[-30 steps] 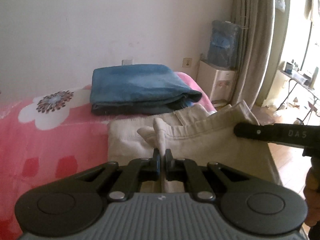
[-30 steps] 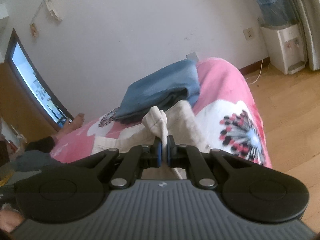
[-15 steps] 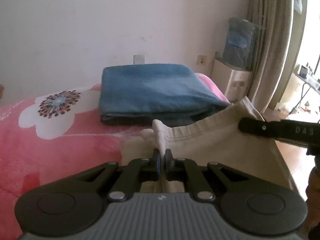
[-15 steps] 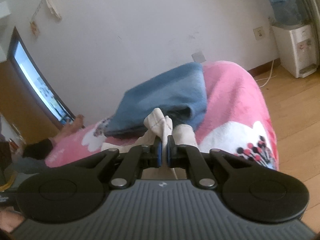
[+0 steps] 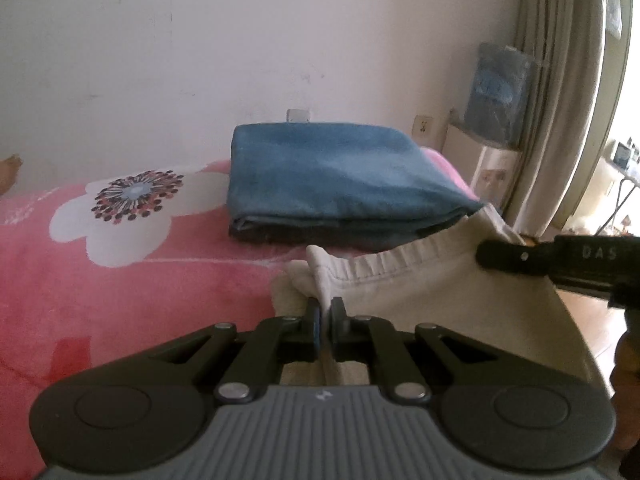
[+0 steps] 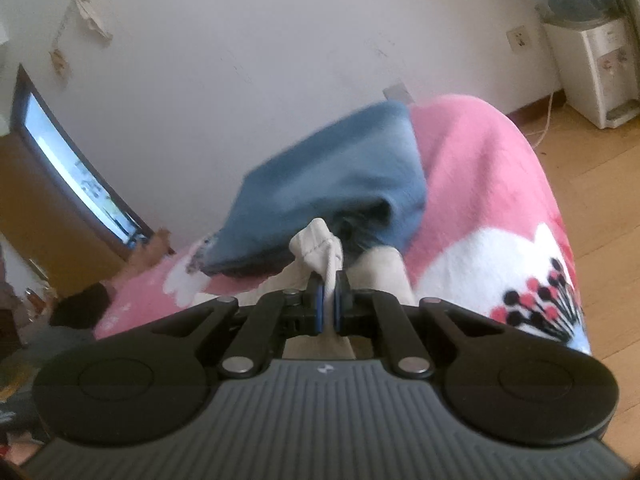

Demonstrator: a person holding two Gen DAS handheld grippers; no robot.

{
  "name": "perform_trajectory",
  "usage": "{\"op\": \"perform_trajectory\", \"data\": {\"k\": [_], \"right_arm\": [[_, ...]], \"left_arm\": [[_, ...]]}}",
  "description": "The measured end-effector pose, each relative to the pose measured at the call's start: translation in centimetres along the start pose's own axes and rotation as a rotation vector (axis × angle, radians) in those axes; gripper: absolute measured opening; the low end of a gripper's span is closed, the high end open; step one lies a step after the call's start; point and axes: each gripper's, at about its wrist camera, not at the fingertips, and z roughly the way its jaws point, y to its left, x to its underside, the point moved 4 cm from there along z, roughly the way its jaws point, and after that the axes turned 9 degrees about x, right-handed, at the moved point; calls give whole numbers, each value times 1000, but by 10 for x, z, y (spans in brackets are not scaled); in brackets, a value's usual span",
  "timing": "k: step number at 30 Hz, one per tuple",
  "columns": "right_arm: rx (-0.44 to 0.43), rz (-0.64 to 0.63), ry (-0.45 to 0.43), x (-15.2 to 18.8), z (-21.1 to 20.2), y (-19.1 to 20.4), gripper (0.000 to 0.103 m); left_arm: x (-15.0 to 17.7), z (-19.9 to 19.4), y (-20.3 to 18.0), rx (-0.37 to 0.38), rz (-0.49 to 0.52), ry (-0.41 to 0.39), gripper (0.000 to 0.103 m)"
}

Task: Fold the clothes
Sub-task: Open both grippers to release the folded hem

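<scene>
Both tongs clamped on cloth: left tongs (image 5: pixel 325 320) pinching a bunched corner of the cream garment (image 5: pixel 432 292), right tongs (image 6: pixel 329 300) nipped narrow on the other corner, with its drawstring caught between the pads. Seen from the left wrist, garment stretched from centre out to 3 o'clock, where the right tool's dark finger shows. Carried across the pink flowered blanket (image 5: pixel 100 300) over the last second, so that the held edge now sits just beside the folded blue pile (image 5: pixel 332 176) at 12 o'clock, near touching its front, where a second ago a strip of cloth and blanket lay between. Probably a fold nearly brought over; remaining: lower the edge, release, smooth. Risk of nudging the blue pile.
</scene>
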Motion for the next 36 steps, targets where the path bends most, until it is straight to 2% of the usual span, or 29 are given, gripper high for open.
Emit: {"op": "perform_trajectory", "data": {"k": [5,6,7,8,11,12,13,14,19,23,26,28,30,33,35,36], "right_arm": [[74,6,44,14,17,-6,5],[74,23,50,15,18,-9,7],[61,50,56,13,15,-11,10],[54,75,63,10,11,-14,13],[34,182,70,9,-13,-26,21],[20,240,62,14,-28,-33,32],[6,298,54,18,-43,-40,38],[-9,350,48,23,-59,-46,40],[-38,427,37,62,-142,-70,43],[-1,351,83,85,-204,-80,44],[-3,273,92,98,-248,-79,48],[-33,254,92,105,-273,-78,48],[-58,254,78,113,-296,-79,48],[-72,286,65,128,-327,-83,48],[-68,319,61,142,-341,-85,48],[-56,328,67,150,-345,-85,48]], "left_arm": [[3,9,4,-7,-23,33,15],[0,7,8,0,-56,37,19],[-2,3,13,9,-98,37,35],[-5,-3,22,6,-151,35,56],[0,-33,61,6,-398,-10,58],[4,-44,74,33,-482,-9,58],[10,-58,85,54,-530,-11,58],[15,-73,97,75,-577,-12,58],[44,-171,140,75,-489,-91,61],[71,-237,165,41,-435,-81,61],[79,-269,162,80,-321,-51,61],[74,-273,146,114,-231,-27,61],[79,-270,124,212,-219,15,61],[102,-267,78,362,-154,67,61],[129,-258,45,476,-115,142,61],[143,-253,34,490,-118,172,61]]}}
